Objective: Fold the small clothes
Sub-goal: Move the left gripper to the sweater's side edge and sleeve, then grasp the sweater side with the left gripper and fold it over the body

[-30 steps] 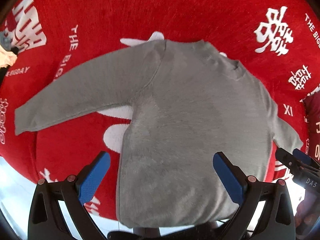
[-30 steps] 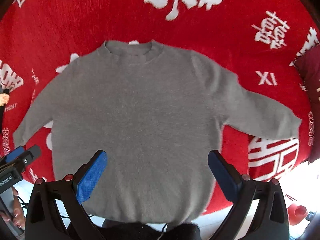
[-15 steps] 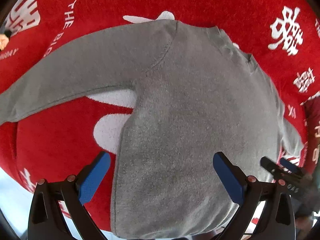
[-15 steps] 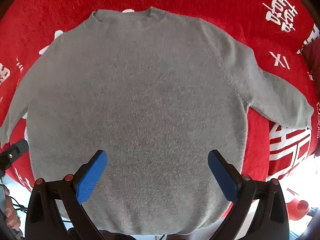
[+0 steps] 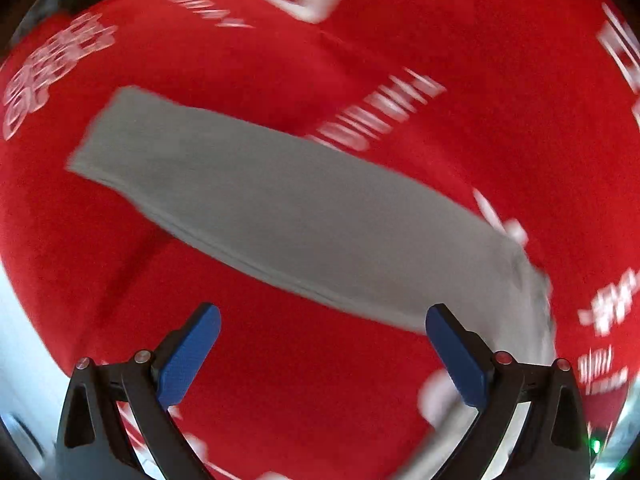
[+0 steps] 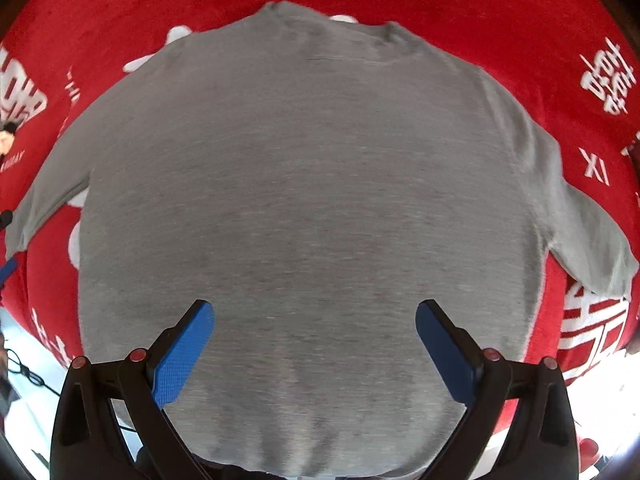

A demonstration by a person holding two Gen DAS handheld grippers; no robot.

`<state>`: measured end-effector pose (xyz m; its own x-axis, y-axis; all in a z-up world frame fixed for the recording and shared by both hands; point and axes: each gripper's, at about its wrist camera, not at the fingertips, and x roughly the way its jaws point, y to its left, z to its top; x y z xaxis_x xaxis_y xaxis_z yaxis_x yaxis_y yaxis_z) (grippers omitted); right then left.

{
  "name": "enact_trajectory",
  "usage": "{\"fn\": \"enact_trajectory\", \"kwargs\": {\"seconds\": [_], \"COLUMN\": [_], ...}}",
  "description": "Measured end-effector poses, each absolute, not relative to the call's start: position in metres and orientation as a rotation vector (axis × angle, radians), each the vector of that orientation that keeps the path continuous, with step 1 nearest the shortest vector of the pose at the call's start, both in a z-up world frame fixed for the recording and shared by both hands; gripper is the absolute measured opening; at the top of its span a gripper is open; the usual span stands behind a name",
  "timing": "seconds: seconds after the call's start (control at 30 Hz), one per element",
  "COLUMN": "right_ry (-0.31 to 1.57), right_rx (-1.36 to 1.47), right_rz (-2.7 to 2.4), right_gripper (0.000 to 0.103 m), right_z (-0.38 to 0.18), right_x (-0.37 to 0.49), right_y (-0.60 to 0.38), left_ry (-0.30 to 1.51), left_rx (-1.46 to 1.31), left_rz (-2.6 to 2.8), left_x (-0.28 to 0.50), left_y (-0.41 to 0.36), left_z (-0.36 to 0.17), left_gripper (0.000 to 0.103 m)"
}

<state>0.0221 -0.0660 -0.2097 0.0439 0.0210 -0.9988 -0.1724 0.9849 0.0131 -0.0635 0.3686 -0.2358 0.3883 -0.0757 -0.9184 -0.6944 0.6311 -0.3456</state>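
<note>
Sweater (image 6: 308,208) lies flat, sleeves spread, on the red blanket (image 6: 500,8) beneath your right gripper (image 6: 314,344), jaws wide and empty, while your left gripper (image 5: 322,350), equally wide and empty, hangs over one blurred gray sleeve (image 5: 280,212) that only its camera shows closely.

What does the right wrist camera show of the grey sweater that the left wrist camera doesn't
Only the right wrist view shows the grey sweater's whole body, with the neckline at the top and the right gripper open above the hem. Only the left wrist view shows one sleeve close up, stretched out to its cuff, blurred, beyond the open left gripper. Both show the red cloth with white lettering under the sweater, and blue finger pads holding nothing.
</note>
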Motion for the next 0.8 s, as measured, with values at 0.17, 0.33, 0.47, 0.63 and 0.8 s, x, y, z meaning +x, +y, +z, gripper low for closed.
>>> {"fn": "enact_trajectory", "kwargs": {"seconds": [0.17,0.33,0.47,0.63,0.8], "right_ry": [1.524,1.518,1.515,1.520,1.519], "right_rx": [-0.139,-0.150,-0.156,-0.148,-0.116], "right_rz": [0.190,0.222,0.241,0.254,0.267], "right_gripper": [0.101,0.101,0.101,0.101,0.101], "right_z": [-0.215,-0.216,-0.219,-0.224,-0.218], "right_x": [0.024,0.026,0.028,0.031,0.025], "right_y": [-0.040,-0.016,0.000,0.012,0.010], "left_ry": [1.072,1.012,0.966,0.985,1.019], "left_rx": [-1.014,-1.061,-1.095,-1.062,-1.007], "left_rz": [0.469,0.435,0.401,0.497,0.470], "left_x": [-0.079,-0.071,-0.065,-0.058,-0.052], "left_y": [0.418,0.419,0.416,0.419,0.421], "left_z": [-0.274,-0.280,-0.282,-0.292,-0.295], "left_gripper": [0.103,0.103,0.103,0.074,0.012]}}
